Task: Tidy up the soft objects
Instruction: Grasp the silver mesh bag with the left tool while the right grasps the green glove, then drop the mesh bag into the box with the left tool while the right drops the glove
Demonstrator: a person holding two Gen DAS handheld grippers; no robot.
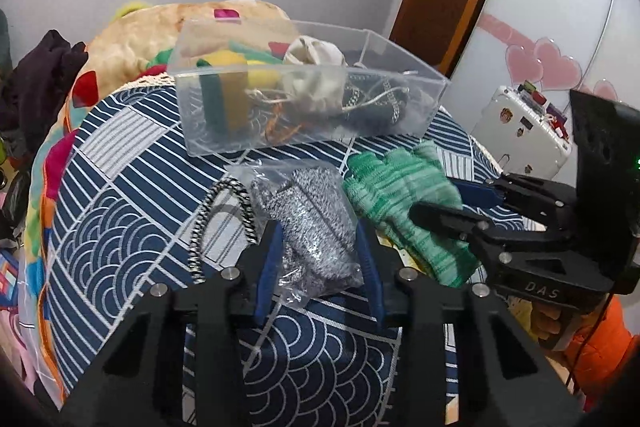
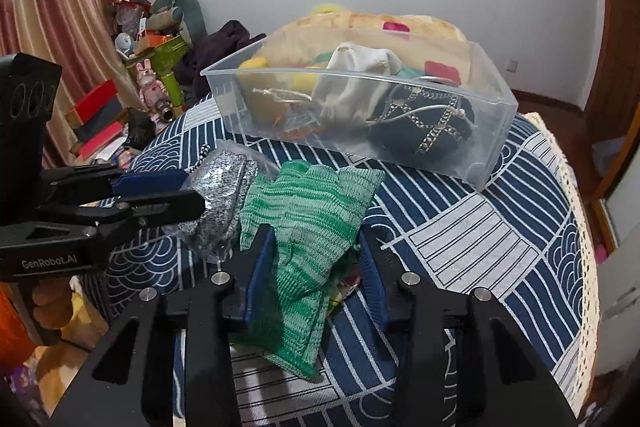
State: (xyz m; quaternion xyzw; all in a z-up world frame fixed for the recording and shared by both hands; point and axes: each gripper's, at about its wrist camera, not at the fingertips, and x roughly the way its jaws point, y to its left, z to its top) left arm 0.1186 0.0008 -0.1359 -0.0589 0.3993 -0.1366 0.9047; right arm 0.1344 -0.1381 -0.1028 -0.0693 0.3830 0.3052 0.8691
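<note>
A bag of grey speckled gloves [image 1: 308,223] lies on the blue patterned cloth [image 1: 132,187], between the open fingers of my left gripper [image 1: 320,231]. A pair of green knit gloves [image 2: 304,223] lies beside it, between the open fingers of my right gripper [image 2: 316,243]. Behind them stands a clear plastic box [image 1: 296,87] holding a cream pouch [image 1: 316,67], a dark chained pouch [image 2: 424,123] and yellow and green items. The right gripper shows in the left wrist view [image 1: 452,203], the left gripper in the right wrist view [image 2: 184,191]. The grey bag also shows in the right wrist view [image 2: 224,183].
A black-and-white cord [image 1: 212,223] lies left of the grey bag. A plush blanket heap [image 1: 132,39] rises behind the box. A white suitcase [image 1: 524,131] stands at the right, cluttered toys and boxes [image 2: 140,87] at the far left, a lace cloth edge [image 2: 576,227] at the right.
</note>
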